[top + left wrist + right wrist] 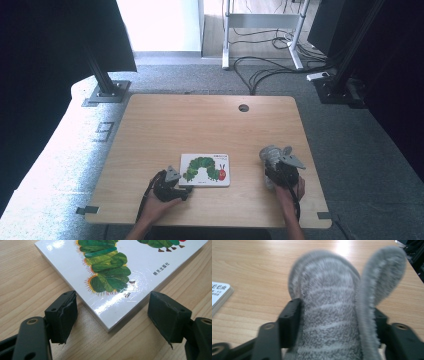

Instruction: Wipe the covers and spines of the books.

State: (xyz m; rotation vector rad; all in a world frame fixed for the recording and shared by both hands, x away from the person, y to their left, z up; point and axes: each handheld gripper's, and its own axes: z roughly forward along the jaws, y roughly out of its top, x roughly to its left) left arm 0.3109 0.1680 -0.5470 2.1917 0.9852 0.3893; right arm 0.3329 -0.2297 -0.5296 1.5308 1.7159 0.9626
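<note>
While the book point(205, 169) lies flat near the tabletop's near edge, long axis running left-right, its near-left corner pokes into the gap of the left gripper point(112, 315), jaws apart with neither pad touching it. That gripper is nearest, just off the corner. Likely next: close on or lift that corner. Well apart toward the right edge, the right gripper point(276, 172) has a grey plush point(332, 310) between its jaws; whether the pads press it I cannot tell.
</note>
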